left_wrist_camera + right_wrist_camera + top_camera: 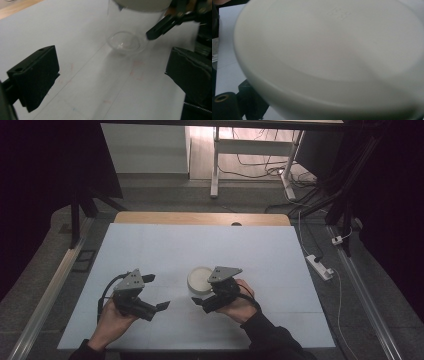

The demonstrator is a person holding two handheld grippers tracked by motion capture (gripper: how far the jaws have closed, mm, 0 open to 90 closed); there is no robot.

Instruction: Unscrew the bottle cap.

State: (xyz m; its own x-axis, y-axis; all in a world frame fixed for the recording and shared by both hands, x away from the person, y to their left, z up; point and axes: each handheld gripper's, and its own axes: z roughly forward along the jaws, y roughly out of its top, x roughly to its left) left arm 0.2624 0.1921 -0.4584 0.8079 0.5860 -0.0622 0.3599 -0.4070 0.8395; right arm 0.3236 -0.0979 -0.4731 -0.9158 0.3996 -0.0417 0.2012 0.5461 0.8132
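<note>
Standing over a white-covered table [150, 250], a person works a clear, white-lidded jar [200, 279] that sits just right of centre, near the front edge. In the high view the right gripper [206, 303] is pressed up against the jar's near side, one jaw tip showing to the jar's front left; the left gripper [156, 292] hangs apart to the left, jaws spread and holding nothing.

From the left gripper view, the left gripper's own black jaws stand wide apart at either edge of the frame, with bare table between them. Ahead stands the jar [130, 32], its transparent wall and rounded base plain to see and its pale lid at the top edge. A black jaw of the right gripper [162, 26] touches the jar's side at about mid-height.

In the right gripper view the jar's white lid [332, 57] looms blurred and very close, one jaw block visible at lower left. Whether the jaws have closed on the jar cannot be told from here.

The risk looks plain: the jar is light, smooth and tall, so a one-sided push from that jaw could tip or slide it before any grip is secure, and no second gripper steadies it.
</note>
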